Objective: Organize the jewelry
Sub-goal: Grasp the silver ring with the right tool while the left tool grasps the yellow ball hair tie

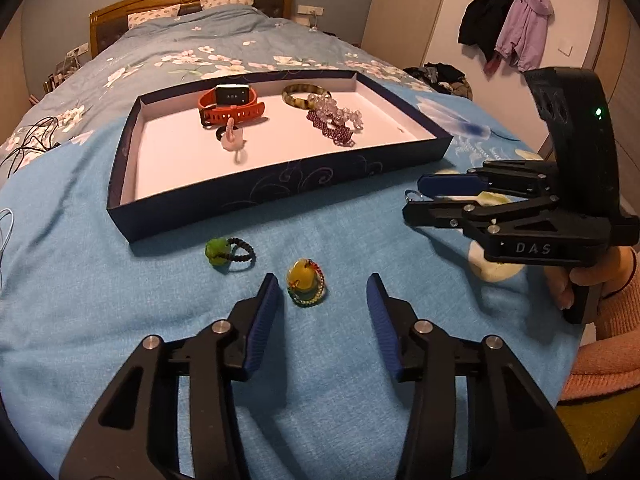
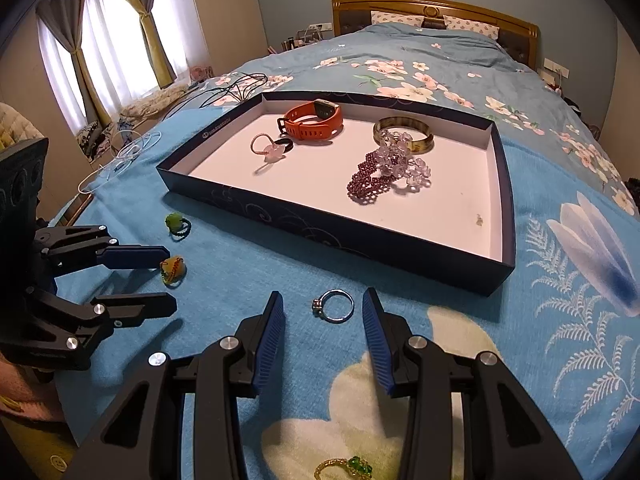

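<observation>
A yellow bead ring with a multicoloured band (image 1: 305, 283) lies on the blue blanket (image 1: 120, 320) between the left gripper's (image 1: 323, 295) parted, empty jaws. A silver ring (image 2: 334, 305) sits likewise between the right gripper's (image 2: 323, 312) open jaws, just before the dark blue tray (image 2: 400, 248).

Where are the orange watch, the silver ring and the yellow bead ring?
orange watch (image 2: 316, 122): right wrist view, on its strap, inside the box.
silver ring (image 2: 334, 306): right wrist view, on its band, lying on the blue blanket.
yellow bead ring (image 1: 303, 276): left wrist view, on its yellow bead.
</observation>
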{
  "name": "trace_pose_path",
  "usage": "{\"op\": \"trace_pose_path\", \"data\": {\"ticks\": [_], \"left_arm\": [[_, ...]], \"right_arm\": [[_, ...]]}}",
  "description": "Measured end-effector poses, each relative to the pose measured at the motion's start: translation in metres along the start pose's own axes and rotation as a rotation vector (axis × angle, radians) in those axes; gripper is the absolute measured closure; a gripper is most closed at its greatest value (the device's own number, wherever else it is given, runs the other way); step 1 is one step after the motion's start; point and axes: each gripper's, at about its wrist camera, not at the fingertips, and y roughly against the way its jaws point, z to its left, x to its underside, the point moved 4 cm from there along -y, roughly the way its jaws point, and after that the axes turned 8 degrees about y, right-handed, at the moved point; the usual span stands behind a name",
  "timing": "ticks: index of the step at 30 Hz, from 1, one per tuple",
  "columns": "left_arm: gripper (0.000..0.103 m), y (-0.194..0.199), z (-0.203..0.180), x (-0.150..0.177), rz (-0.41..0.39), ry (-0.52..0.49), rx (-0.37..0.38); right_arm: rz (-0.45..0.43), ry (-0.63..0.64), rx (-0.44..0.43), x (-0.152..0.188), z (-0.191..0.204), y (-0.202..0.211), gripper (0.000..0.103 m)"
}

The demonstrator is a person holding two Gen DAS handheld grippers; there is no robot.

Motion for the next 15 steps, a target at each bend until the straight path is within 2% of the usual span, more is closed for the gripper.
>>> {"op": "trace_pose_path", "data": {"ticks": [2, 6, 9, 15], "left_arm": [[0.063, -0.0006, 0.0008, -0.0003, 0.001, 0.008, 0.001], [0.072, -0.0017, 0.0023, -0.0025, 0.001, 0.015, -0.019], [0.079, -0.0022, 0.0046, -0.0045, 0.001, 0.024, -0.03], [0.087, -0.0034, 0.0083, -0.0059, 0.0, 0.039, -0.032]], "right_arm": [[0.002, 0.004, 0.005, -0.0003, 0.0008, -0.0005, 0.064], [0.011, 0.033, 0.038, -0.002, 0.0051, -0.003, 0.077], [0.011, 0.038, 0.04, -0.0022, 0.0051, -0.003, 0.083], [0.009, 0.038, 0.04, -0.002, 0.0044, -0.0024, 0.083]]}}
